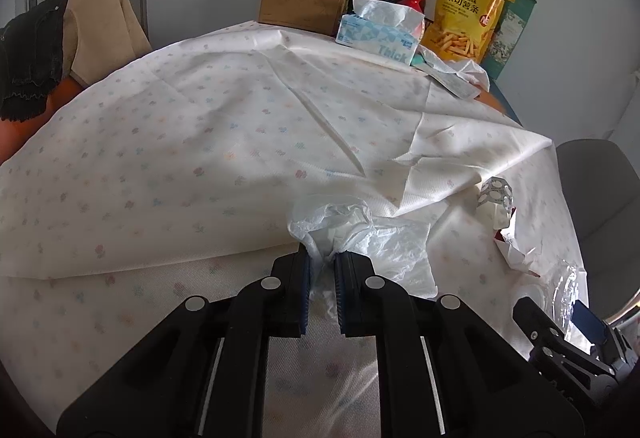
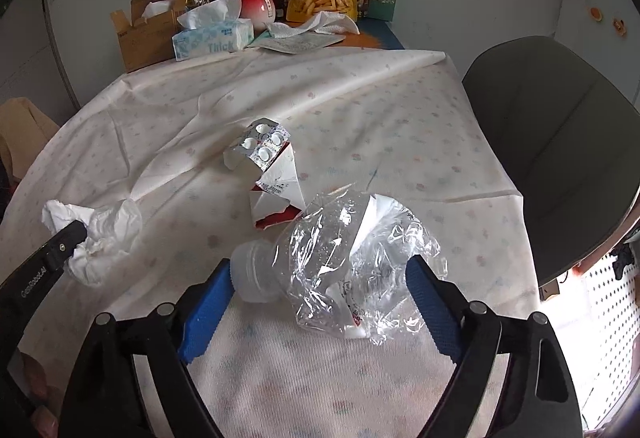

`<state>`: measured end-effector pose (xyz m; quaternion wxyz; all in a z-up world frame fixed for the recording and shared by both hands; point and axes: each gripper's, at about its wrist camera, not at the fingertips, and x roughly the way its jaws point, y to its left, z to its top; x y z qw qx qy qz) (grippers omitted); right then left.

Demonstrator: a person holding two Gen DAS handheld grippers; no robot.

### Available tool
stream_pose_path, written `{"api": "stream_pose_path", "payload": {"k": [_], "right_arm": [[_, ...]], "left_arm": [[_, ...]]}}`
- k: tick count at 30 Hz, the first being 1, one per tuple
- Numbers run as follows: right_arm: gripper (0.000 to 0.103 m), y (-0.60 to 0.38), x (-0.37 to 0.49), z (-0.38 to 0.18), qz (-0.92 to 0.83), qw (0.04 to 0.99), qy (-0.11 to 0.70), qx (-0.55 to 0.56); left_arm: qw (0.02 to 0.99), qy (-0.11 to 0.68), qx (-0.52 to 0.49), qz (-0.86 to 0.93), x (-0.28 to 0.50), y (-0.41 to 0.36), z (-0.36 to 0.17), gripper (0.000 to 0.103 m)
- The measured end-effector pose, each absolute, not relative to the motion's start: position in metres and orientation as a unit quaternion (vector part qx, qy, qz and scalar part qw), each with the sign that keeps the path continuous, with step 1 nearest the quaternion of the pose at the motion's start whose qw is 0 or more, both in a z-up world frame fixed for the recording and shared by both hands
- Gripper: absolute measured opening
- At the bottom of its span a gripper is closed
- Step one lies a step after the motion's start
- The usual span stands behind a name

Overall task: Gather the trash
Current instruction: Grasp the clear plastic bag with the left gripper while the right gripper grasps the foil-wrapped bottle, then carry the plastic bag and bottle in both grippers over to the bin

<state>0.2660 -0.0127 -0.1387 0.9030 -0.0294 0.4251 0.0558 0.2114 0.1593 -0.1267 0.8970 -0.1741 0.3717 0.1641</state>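
While the left gripper [image 1: 322, 260] pinches a limp plastic wrapper [image 1: 360, 234] on the tablecloth [image 1: 180, 126], the right gripper [image 2: 320, 290] stands wide around a crushed bottle [image 2: 340, 258], probably light, slippery and springy, best squeezed across its crumpled middle.

I see a crumpled white plastic bag [image 1: 360, 234] bunched on the tablecloth, its near end pinched together. To its right lies a crushed clear plastic bottle [image 2: 352, 266], on its side, white cap pointing left. Just beyond the bottle sits a torn red-and-white paper carton [image 2: 276, 194], with a silver pill blister pack [image 2: 262, 144] resting tilted on its far end.
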Motion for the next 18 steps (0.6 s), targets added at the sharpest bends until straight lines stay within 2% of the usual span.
{"api": "stream_pose_path", "payload": {"k": [1, 9, 18], "right_arm": [[0.077, -0.012, 0.264, -0.137, 0.058, 0.904, 0.422, -0.033], [0.077, -0.017, 0.242, -0.126, 0.076, 0.903, 0.423, -0.028], [0.077, -0.028, 0.214, -0.095, 0.089, 0.916, 0.391, -0.019]], "left_arm": [[0.897, 0.372, -0.175, 0.164, 0.211, 0.160, -0.127, 0.011], [0.895, 0.378, -0.180, 0.155, 0.204, 0.150, -0.125, 0.011], [0.909, 0.358, -0.162, 0.138, 0.190, 0.123, -0.101, 0.011]]}}
